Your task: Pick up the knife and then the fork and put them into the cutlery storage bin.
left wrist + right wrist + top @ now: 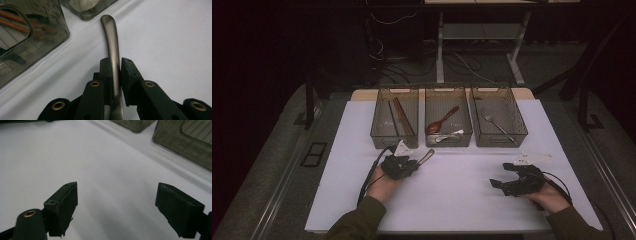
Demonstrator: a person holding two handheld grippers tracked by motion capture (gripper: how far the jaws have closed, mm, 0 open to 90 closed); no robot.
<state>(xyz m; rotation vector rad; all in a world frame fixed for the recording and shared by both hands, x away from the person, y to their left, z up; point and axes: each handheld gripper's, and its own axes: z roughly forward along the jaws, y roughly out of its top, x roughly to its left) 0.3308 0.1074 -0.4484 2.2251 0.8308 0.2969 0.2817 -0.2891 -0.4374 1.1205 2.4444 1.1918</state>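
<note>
A grey metal utensil handle (112, 40) runs between the jaws of my left gripper (115, 68), which is shut on it; the handle's rounded end points toward the bins. In the high view the left gripper (413, 164) sits on the white table just in front of the left and middle bins, the thin utensil (427, 156) sticking out to its right. The utensil's working end is hidden behind the jaws. My right gripper (499, 175) rests at the table's right, open, and in its own view the right gripper (117, 205) has nothing between its jaws.
Three smoky translucent bins stand in a row at the back: the left bin (382, 131) holds brown chopsticks, the middle bin (448, 139) a wooden spoon and a white spoon, the right bin (502, 140) a fork. A white sheet (452, 200) covers the table.
</note>
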